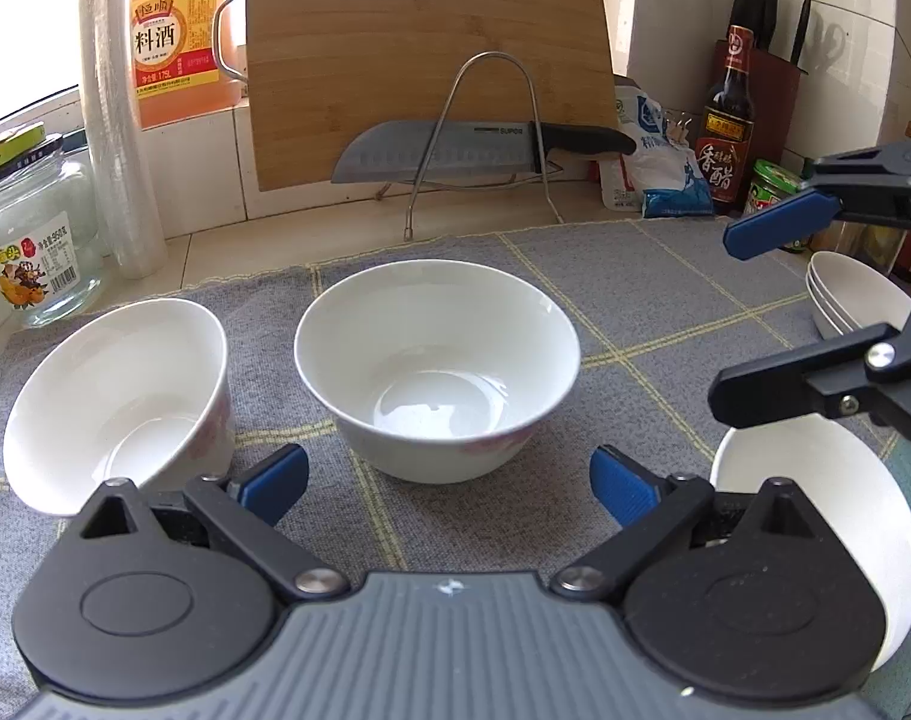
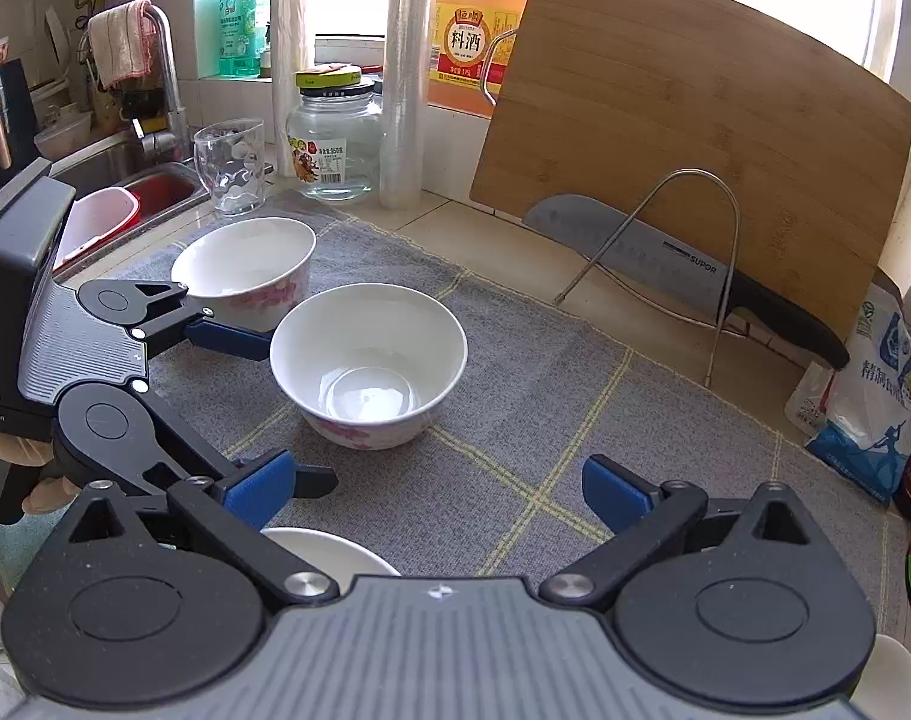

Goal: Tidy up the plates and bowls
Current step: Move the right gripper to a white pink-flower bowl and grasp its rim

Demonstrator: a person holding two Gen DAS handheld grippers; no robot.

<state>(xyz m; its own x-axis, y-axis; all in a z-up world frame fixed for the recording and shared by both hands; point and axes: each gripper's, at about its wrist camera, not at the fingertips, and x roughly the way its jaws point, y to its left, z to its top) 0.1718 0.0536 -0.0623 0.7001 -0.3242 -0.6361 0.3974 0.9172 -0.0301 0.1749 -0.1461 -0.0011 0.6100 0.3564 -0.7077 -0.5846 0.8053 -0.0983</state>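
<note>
A white bowl with pink flowers stands upright mid-mat on the grey mat. A second such bowl stands to its left. A third white bowl is near the right. A stack of white bowls sits at the far right. My left gripper is open and empty, just before the middle bowl. My right gripper is open and empty, above the mat.
A bamboo cutting board and a knife lean on a wire rack at the back. A glass jar, a cooking wine jug, a vinegar bottle, a salt bag and a sink surround the mat.
</note>
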